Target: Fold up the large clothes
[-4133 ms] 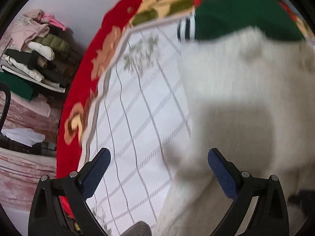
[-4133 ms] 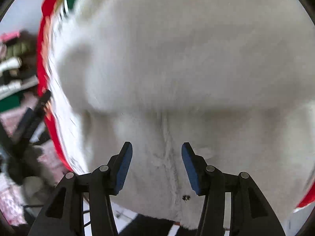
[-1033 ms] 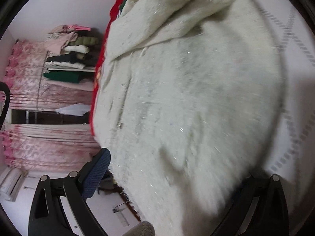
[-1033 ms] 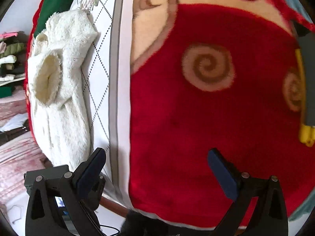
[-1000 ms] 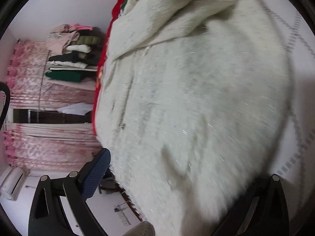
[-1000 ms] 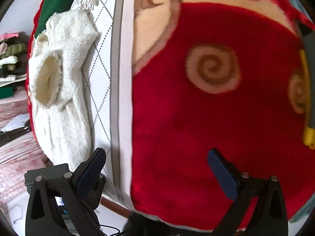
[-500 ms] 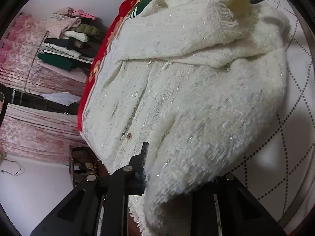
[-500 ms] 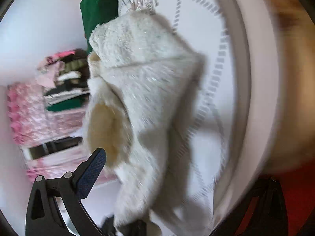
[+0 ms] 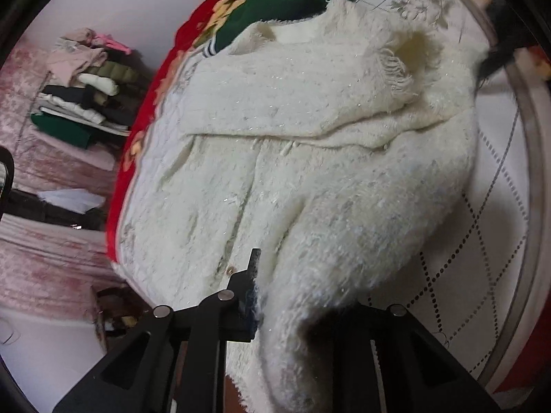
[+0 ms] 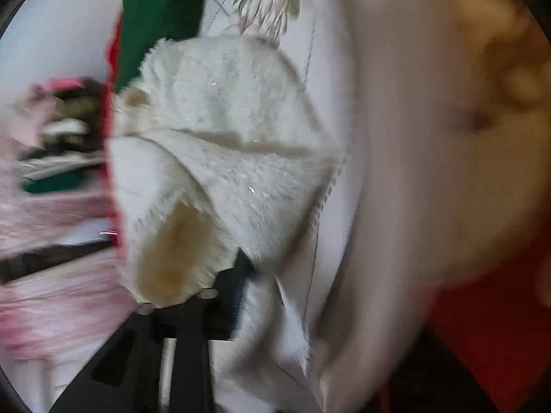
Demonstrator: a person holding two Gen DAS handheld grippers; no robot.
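I had the left gripper (image 9: 272, 296) closed on the near hem of the fuzzy white cardigan (image 9: 310, 158), which lay on the white diamond-pattern sheet (image 9: 496, 206) over the red floral blanket (image 9: 151, 103), a sleeve already folded across the chest. The right gripper (image 10: 255, 275) seemed closed on the cardigan by the sleeve cuff (image 10: 172, 251), though blur left me unsure. I judged the step to be the bottom fold; next I should carry the hem toward the collar, both sides level
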